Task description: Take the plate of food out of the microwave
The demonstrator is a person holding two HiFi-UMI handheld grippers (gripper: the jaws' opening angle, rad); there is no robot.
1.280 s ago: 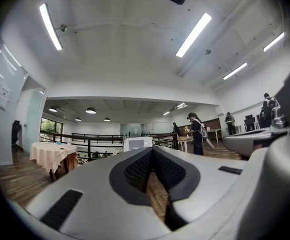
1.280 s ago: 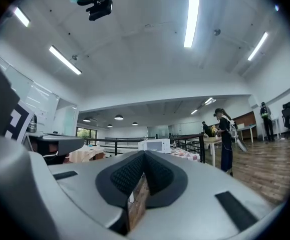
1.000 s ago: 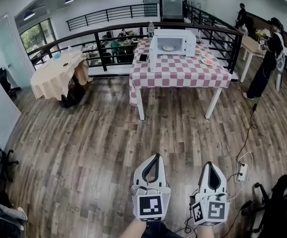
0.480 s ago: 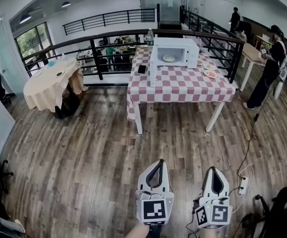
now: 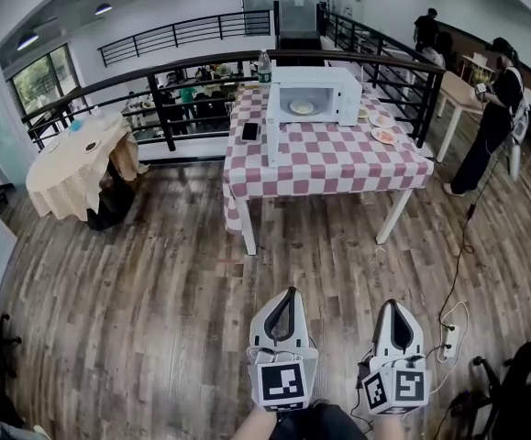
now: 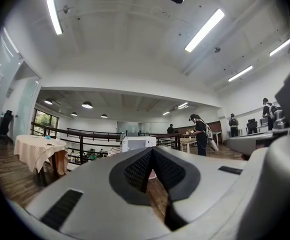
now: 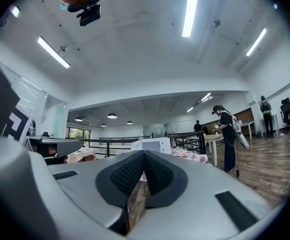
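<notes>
The plate of food [image 5: 302, 108] sits inside the microwave [image 5: 327, 81], whose door [image 5: 272, 126] appears to stand open toward 9 o'clock. The microwave is on the checked worktop [image 5: 338, 159], at 12 o'clock in the head view. The left hand-held gripper [image 5: 289, 293] and right hand-held gripper [image 5: 392, 305] are at 6 o'clock, well apart from the worktop, both with jaws closed and holding nothing. Approach squarely, and part the jaws before reaching into the cavity, so the plate's rim can be gripped level.

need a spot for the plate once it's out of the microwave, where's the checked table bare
The front strip of the checked table, between the microwave and the near edge, is bare. So is the front left corner, nearer than the phone. Crowded: right of the microwave, where plates sit.
</notes>
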